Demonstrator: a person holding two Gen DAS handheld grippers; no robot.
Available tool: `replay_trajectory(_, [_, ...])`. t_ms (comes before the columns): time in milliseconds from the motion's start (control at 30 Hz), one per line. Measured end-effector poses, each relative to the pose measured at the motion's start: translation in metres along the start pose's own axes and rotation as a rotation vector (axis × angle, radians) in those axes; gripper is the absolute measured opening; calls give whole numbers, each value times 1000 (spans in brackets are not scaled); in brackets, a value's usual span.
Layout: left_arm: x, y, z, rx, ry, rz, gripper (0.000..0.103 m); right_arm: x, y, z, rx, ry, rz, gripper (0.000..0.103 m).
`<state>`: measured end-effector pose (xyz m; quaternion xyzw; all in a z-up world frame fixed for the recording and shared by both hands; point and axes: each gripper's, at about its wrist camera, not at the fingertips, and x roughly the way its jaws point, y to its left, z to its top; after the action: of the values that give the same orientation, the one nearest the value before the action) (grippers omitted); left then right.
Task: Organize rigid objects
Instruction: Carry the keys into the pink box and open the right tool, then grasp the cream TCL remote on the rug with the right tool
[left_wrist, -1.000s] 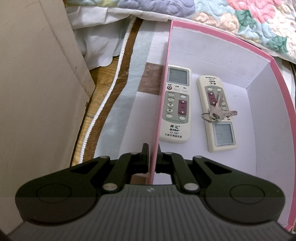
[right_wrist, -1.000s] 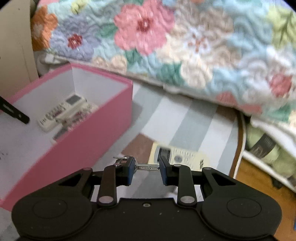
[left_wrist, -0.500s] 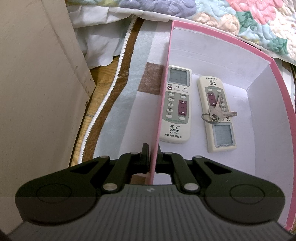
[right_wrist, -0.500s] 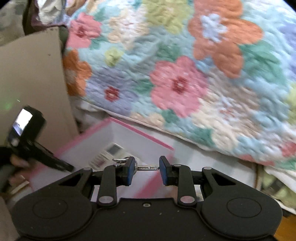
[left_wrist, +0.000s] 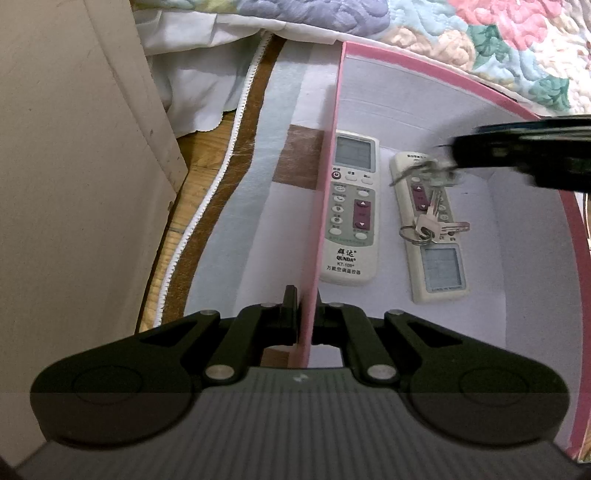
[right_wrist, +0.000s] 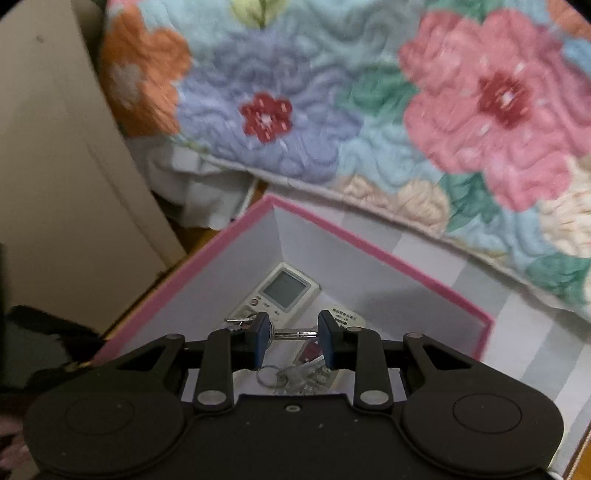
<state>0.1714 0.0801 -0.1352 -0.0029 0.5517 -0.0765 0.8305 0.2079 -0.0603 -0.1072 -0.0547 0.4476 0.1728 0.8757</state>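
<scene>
A pink box (left_wrist: 327, 206) with white inside stands on a striped rug. My left gripper (left_wrist: 304, 317) is shut on its near left wall. Inside lie two white remotes (left_wrist: 352, 206) (left_wrist: 432, 258), and a key bunch (left_wrist: 430, 229) rests on the right one. My right gripper (right_wrist: 293, 334) hovers over the box (right_wrist: 369, 251), shut on a second key bunch; one key (right_wrist: 295, 333) spans between the blue pads and the ring hangs at the left pad. In the left wrist view that gripper (left_wrist: 517, 155) comes in blurred from the right, with its keys (left_wrist: 424, 171) dangling.
A floral quilt (right_wrist: 369, 110) hangs behind the box. A beige panel (left_wrist: 74, 184) stands close on the left, with wooden floor (left_wrist: 199, 147) and white cloth (left_wrist: 192, 88) between it and the rug (left_wrist: 255, 177).
My right gripper has swung left with its keys, from over the rug beside the box to above the box's inside. It now shows in the left wrist view. The left gripper stayed put.
</scene>
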Motion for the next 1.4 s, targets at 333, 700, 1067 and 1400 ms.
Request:
replay_trajectory(333, [0,1,0,-4,1,-5,5,-25,-31,-1,211,-70,79,43])
replay_trajectory(700, [-1,-1,0,4,1,5,5,-97,-92,-30,440,9,15,52])
replay_trajectory(1067, [-1,-4,0,22,-7,16,4,-105,-164,-81,754,87,-84,71])
replay_trajectory(1400, [-6,-6,5,35,-25,19,4,-58,-215,-107,882,116,-167,73])
